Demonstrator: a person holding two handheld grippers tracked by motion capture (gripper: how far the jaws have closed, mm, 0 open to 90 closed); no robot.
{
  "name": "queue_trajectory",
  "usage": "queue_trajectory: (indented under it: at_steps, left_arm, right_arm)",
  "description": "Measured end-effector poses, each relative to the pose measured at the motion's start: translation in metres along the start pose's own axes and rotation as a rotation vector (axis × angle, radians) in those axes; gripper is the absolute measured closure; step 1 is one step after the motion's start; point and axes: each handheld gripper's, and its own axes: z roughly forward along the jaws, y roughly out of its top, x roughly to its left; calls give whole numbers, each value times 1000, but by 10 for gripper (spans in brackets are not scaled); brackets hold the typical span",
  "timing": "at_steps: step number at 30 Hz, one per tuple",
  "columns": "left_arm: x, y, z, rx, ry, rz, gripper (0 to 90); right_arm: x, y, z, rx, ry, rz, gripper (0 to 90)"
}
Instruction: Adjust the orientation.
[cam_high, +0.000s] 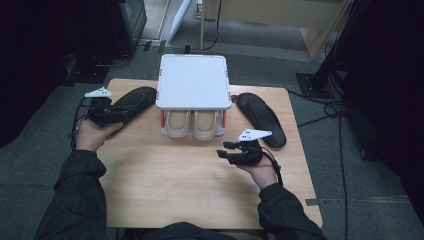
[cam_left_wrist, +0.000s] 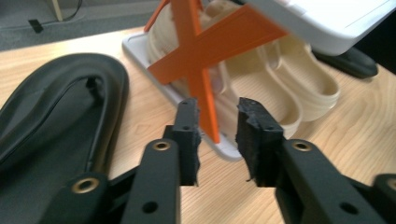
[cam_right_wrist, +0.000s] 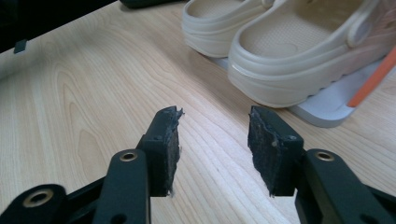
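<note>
A wooden table is seen from the high view, with a white two-level rack at its far middle. A pair of cream clogs sits on the rack's lower shelf, toes toward the person. One black insole lies left of the rack, a second insole right of it, both flat on the table.

The left gripper is held over the near end of the left insole; from above it cannot be told whether it touches. The right gripper is held above bare table, near the front right corner of the rack and just beside the right insole.

In the left gripper view, the left gripper has its jaws narrowly apart, nothing between the pads. The left insole is shown lying to one side of the jaws, not in them. An orange cross brace on the rack's side is shown here, hidden from above by the top shelf. The far insole is glimpsed behind the rack.

In the right gripper view, the right gripper has its jaws fairly wide, empty, above wood grain. The clogs are shown close, standing on the rack's base plate, an orange strut at the edge.
</note>
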Motion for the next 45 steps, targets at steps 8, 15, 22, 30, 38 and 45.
queue_trajectory:
  at_steps: [8, 15, 22, 30, 38, 45]
  left_arm:
    - [32, -14, 5, 9, 41, -34, 793]
    - [60, -26, 8, 39, 72, -67, 846]
    - [80, -33, 17, 68, 103, -117, 846]
    - [88, -38, 29, 84, 101, -135, 839]
    - [87, -38, 33, 96, 87, -148, 837]
    - [80, -39, 39, 145, 76, -129, 833]
  right_arm:
    - [11, 2, 13, 29, 31, -19, 562]
    - [11, 0, 11, 28, 23, -14, 562]
    - [8, -1, 8, 16, 1, -5, 562]
    - [5, -6, 4, 17, -23, 1, 566]
    - [2, -6, 4, 3, -29, 12, 566]
    - [2, -6, 5, 7, -33, 20, 566]
